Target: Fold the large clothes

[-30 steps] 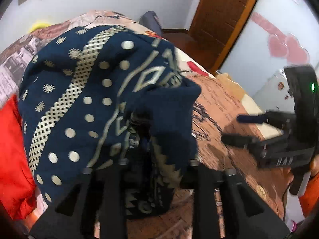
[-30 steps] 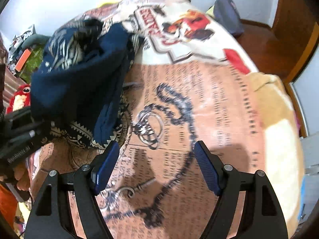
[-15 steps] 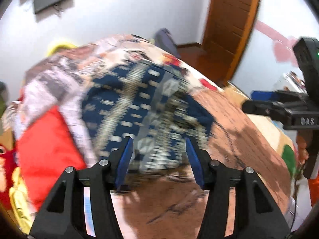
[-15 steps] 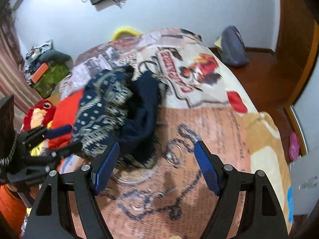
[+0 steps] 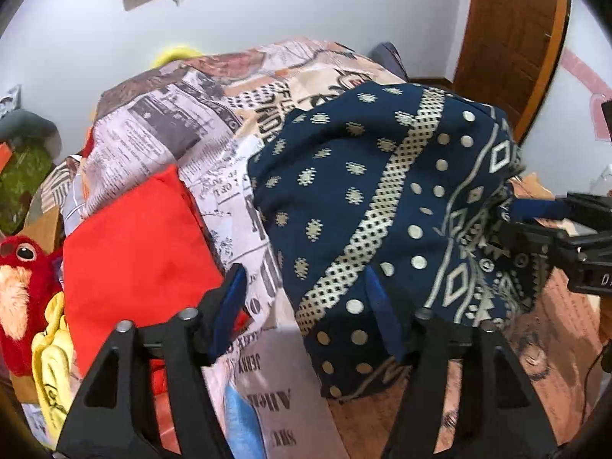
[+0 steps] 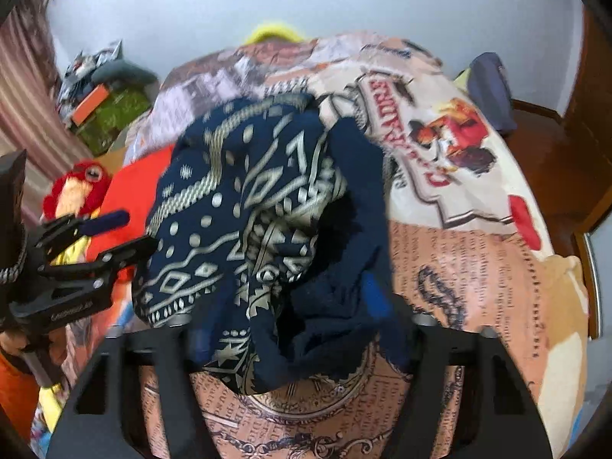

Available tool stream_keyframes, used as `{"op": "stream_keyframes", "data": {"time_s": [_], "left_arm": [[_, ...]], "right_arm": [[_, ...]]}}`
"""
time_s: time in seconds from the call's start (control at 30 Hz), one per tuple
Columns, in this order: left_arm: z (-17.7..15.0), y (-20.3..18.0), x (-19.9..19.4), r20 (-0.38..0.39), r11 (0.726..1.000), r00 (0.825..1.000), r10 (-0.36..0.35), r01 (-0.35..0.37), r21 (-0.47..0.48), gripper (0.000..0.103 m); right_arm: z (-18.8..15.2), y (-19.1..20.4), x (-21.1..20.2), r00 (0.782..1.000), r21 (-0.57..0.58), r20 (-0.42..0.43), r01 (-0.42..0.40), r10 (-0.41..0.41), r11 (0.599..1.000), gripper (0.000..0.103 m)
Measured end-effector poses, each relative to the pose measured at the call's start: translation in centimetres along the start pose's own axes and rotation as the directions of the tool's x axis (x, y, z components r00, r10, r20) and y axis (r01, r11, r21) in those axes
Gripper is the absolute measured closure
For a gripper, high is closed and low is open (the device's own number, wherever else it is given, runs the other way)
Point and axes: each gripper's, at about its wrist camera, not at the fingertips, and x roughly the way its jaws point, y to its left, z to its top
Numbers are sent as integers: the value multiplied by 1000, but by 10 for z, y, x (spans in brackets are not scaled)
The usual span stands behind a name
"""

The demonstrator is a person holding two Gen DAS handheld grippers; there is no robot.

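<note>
A navy garment with a cream pattern lies bunched on the bed. In the left wrist view my left gripper has its jaws opening; the garment's lower left edge and the printed sheet lie between its blue pads, unpressed. My right gripper is pushed into the garment from the other side. Its jaws are closing with a thick bunch of cloth between them; one blue pad shows, the other is under cloth. Each gripper shows in the other's view: right gripper, left gripper.
A red pillow and a red plush toy lie left of the garment. Yellow cloth sits below the toy. A dark bag lies at the bed's far corner, near a wooden door.
The left gripper has let go of the garment, drawn back and opened wider. The right gripper has moved in from the bare sheet and into the garment, its jaws narrowing.
</note>
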Motion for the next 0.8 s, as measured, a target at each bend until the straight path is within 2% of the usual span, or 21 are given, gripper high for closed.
{"op": "stream_keyframes", "data": {"time_s": [0.1,0.13,0.23,0.37,0.47,0.67,0.8], "left_arm": [[-4,1,5,18,1000,1000,7,-7,7,30],[-5,1,8,16,1000,1000,9,-9,9,29],[-8,1,10,13,1000,1000,12,-12,14,28],[-12,7,8,-9,999,999,-32,32,-2,28],[-22,7,8,-36,999,998,-46,46,-13,24],[-37,3,-4,-38,1000,999,-9,10,6,24],[-30,5,-22,11,999,999,32,-33,27,25]], "right_arm": [[-9,3,1,999,-64,20,37,-36,997,71],[-12,4,1,999,-84,18,47,-45,995,82],[-19,-1,3,1000,-87,-6,24,-25,996,91],[-32,-14,3,1000,-40,-24,-9,8,999,92],[-44,-19,9,998,-26,-56,-1,0,1000,94],[-50,-12,3,998,-54,-52,35,-38,998,94],[-40,-14,-18,999,-20,-38,14,-15,1000,89]]}}
